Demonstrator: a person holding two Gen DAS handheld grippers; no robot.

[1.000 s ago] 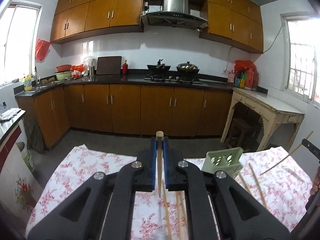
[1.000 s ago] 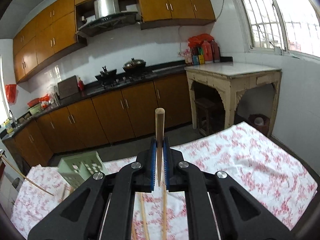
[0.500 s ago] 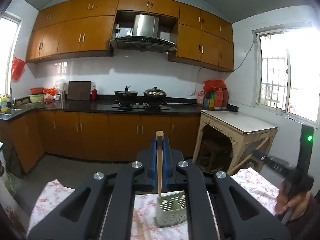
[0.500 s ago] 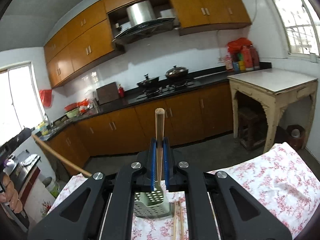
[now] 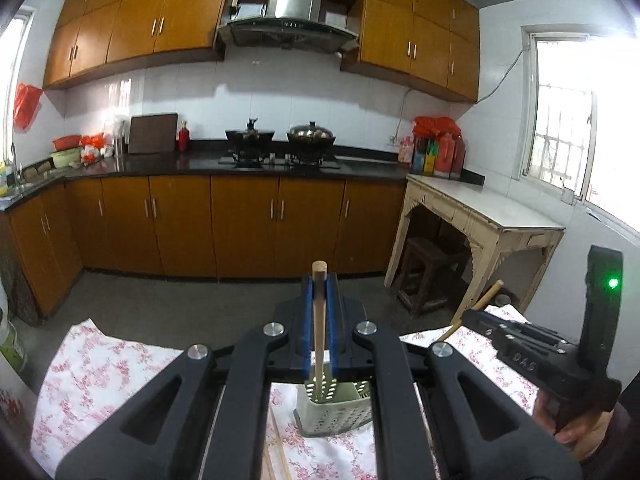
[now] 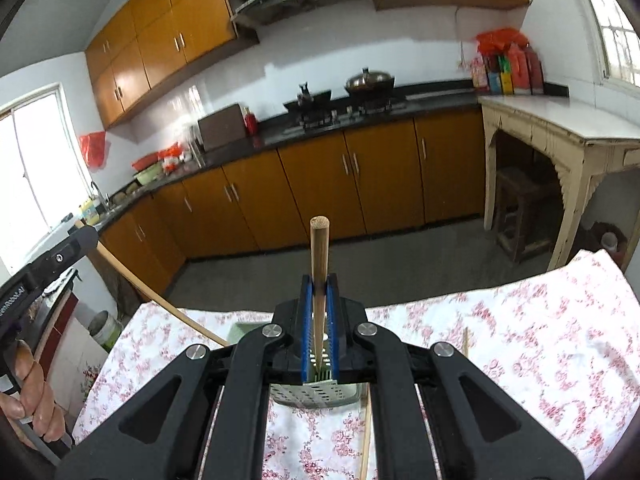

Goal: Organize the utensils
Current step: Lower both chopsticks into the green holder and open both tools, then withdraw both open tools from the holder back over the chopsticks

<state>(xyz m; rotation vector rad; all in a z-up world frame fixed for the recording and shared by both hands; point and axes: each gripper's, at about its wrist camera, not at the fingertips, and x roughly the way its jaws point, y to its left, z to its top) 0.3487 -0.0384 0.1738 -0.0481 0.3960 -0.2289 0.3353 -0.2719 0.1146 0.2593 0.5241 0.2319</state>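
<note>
The left gripper has its blue-padded fingers clamped on a wooden chopstick, a plain light-brown round stick with a flat-cut blunt end that pokes just above the pads. Its shaft runs down between the pads and narrows to a tip that hangs over the open top of the utensil holder; whether the tip is already inside cannot be told. The holder is a pale green, box-shaped plastic caddy with rows of small holes in its walls, standing upright on the tabletop, which is covered by a white cloth with a pink flower print.

The right gripper likewise has its fingers closed on a second chopstick, of the same wood and colour, with more of its thick end standing clear above the pads. Its thin end points down at the same holder, seen here straight below the fingers, with slotted and perforated walls.

Loose chopsticks lie flat on the cloth beside the holder, one just to its right and another farther right; more lie at its left in the left wrist view.

In the left wrist view, the other gripper appears at the right edge with a chopstick end slanting up from it.
</note>
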